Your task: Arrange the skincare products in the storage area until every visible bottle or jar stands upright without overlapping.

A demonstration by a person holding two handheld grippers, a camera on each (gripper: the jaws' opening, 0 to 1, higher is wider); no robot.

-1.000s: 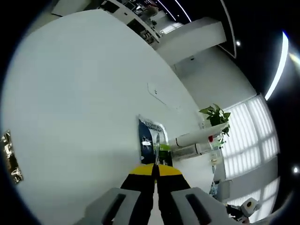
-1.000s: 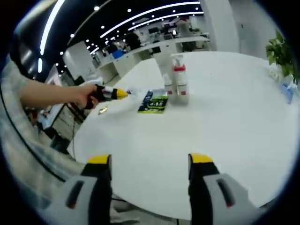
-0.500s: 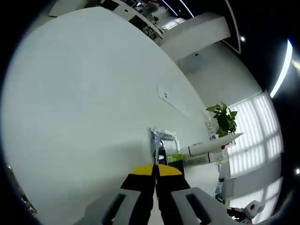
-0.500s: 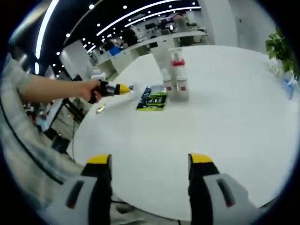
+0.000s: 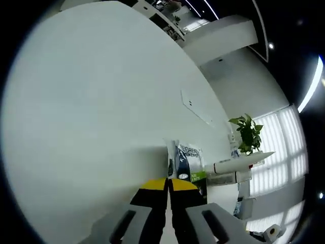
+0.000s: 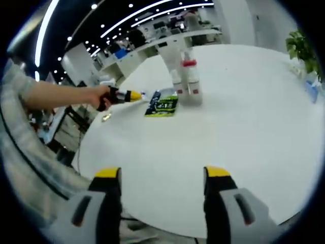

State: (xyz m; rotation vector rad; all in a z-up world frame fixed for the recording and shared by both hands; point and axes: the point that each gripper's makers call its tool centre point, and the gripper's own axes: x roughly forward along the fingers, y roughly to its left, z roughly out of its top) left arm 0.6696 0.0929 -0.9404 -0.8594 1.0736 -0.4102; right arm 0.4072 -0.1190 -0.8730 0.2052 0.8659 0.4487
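Your right gripper [image 6: 162, 180] hangs low over the near edge of the white table [image 6: 244, 132], its yellow-tipped jaws spread wide with nothing between them. Well ahead of it and a little left lies the flat sachet [image 6: 162, 105], and just beyond that stand the two bottles [image 6: 186, 81], upright and side by side, touching or nearly so.

Your left gripper [image 5: 168, 187] has its jaws pressed together. In the left gripper view the sachet [image 5: 185, 161] sits right at the tips; you cannot tell whether its edge is pinched or merely touched. The bottles [image 5: 231, 170] lie just past it to the right, sideways only because the camera is rolled.

Over the last second the sachet and bottles have slid closer to the left tips, so you have been closing in on the sachet; the right gripper has stayed put. The bottles already look upright, so the sachet appears to be what's left.
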